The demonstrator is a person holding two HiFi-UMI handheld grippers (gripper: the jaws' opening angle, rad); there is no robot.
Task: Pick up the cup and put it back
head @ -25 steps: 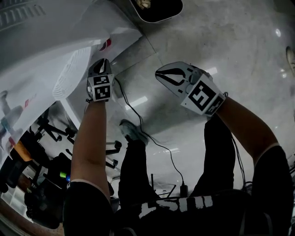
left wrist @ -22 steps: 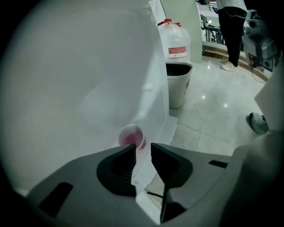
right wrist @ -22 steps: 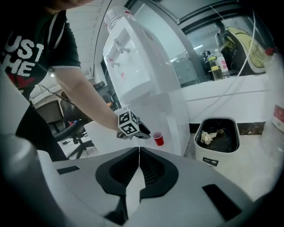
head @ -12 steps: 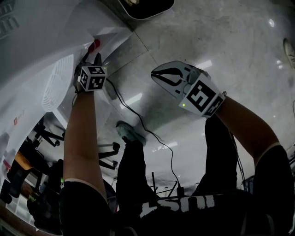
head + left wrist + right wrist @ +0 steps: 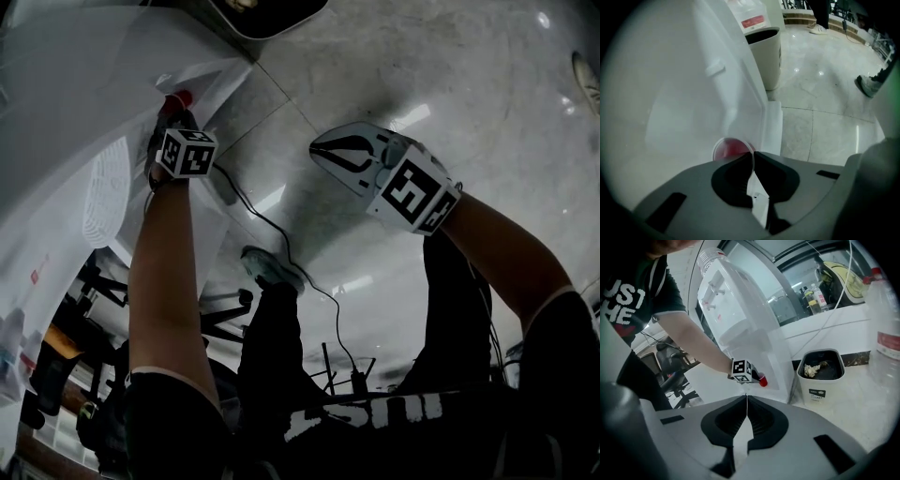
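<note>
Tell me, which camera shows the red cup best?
The left gripper view: the cup sits close up, its rim between jaws that have just been closing. The right gripper view shows it small and far; the head view, only a red sliver.

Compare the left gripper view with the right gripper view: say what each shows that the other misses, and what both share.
Left gripper view only: the left hand-held gripper, whose jaws have just been closing, pinches the rim of the cup; a dark shoe. Right gripper view only: the right hand-held gripper shut and empty, the water bottle atop the dispenser, rubbish inside the bin. Both: the cup, the dispenser, the bin.
</note>
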